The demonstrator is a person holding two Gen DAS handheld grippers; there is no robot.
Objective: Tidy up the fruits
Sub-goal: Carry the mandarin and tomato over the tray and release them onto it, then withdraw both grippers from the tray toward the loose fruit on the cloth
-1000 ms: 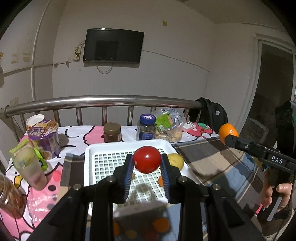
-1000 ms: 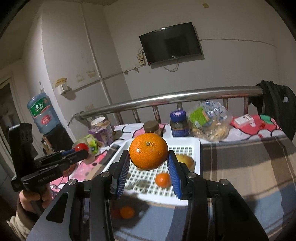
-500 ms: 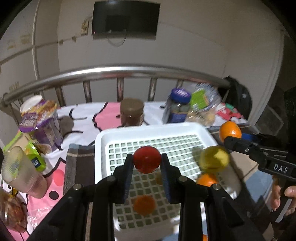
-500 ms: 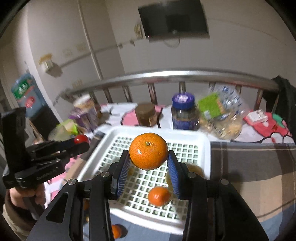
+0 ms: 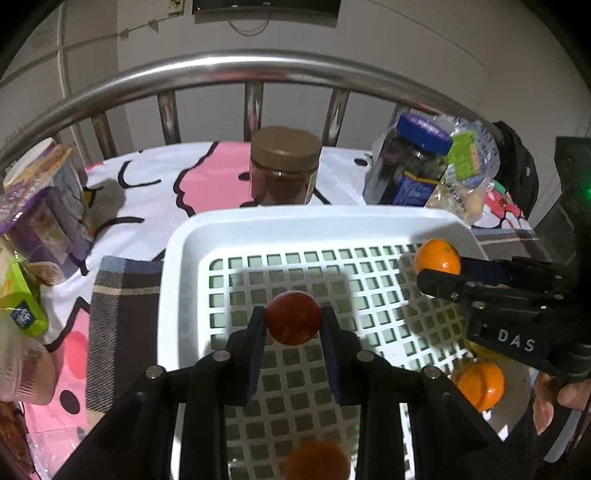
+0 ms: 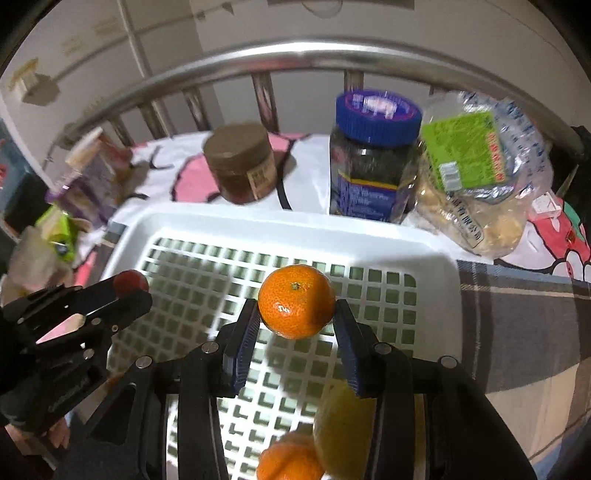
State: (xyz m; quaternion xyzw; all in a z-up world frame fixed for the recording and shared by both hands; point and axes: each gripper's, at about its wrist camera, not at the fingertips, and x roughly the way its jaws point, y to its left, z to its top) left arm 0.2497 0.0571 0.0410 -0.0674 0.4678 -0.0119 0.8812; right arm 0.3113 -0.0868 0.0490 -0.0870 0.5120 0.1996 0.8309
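A brown-lidded jar (image 5: 284,166) and a taller blue-lidded jar (image 6: 375,155) stand side by side on a pink-and-white cartoon-print cloth (image 5: 177,177), in front of a curved steel rail (image 5: 258,64). Just right of the blue-lidded jar lies a clear plastic bag with a green label (image 6: 476,177), holding what may be bread. A plaid cloth (image 6: 517,325) covers the near right. At far left sit purple-wrapped packages (image 5: 40,214) and a green carton (image 5: 22,299). A wall-mounted screen (image 5: 266,9) hangs above.
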